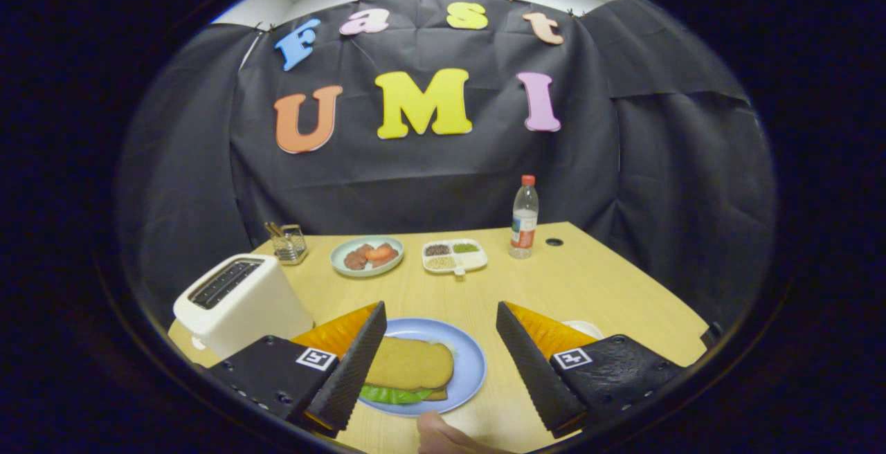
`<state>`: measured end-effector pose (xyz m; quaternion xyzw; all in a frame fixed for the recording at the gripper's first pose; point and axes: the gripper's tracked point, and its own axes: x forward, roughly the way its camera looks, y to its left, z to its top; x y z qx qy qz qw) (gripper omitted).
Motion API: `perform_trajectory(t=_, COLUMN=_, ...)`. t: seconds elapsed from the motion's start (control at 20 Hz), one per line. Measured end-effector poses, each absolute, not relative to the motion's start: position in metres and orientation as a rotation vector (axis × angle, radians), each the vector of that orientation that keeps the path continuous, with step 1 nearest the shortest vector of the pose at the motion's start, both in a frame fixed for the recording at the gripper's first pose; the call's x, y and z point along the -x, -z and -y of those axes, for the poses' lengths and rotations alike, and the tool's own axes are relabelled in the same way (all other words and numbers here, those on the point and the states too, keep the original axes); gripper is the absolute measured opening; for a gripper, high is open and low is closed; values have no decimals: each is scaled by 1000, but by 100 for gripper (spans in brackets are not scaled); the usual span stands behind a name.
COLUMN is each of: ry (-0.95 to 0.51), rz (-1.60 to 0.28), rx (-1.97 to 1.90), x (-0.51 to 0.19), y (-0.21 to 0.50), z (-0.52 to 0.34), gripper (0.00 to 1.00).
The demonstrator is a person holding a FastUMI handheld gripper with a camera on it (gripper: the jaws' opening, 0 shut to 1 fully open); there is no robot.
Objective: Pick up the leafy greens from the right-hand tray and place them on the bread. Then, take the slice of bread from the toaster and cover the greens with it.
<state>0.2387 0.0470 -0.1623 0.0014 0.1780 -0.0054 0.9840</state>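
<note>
Between the two fingers of the tongs (441, 357), on the blue plate (471, 364): one sandwich, assembled. Top bread slice (410, 362) lies flat over the greens (391, 394), whose green edge shows from under its near side; a thin lower slice shows at the near right corner. Judged: both steps of the task look done.

Tongs: fingers wide apart, holding nothing, one either side of the plate.

Handling, as judged:
- Bread: light, fairly stiff, dry and matt, unlikely to slip; likely to dent or mark under a hard squeeze. Best taken by its two long edges, near the middle, with a gentle close.
- Greens: very light, thin, limp; likely to fold or slide if pulled. Only the protruding near edge is open to a pinch; the rest lies under the bread.
- Stack: loose, layers only resting on one another; a sideways knock could shift the top slice off the greens.

Also on the surface (595, 288):
- Toaster (239, 302), left of the plate, slots upward; whether they hold anything cannot be told.
- Plate of food (367, 255), beyond.
- Divided tray (455, 255), just beside it.
- Bottle (525, 217), upright, far right.
- Small wire holder (289, 241), behind the toaster.
- Fingertip of a hand (443, 433), near edge, just short of the plate.
</note>
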Motion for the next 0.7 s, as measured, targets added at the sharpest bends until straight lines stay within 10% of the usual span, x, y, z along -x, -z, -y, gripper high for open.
perform_trajectory(t=0.7, ry=91, rz=-110, rx=-7, x=-71, y=29, z=-19, gripper=96)
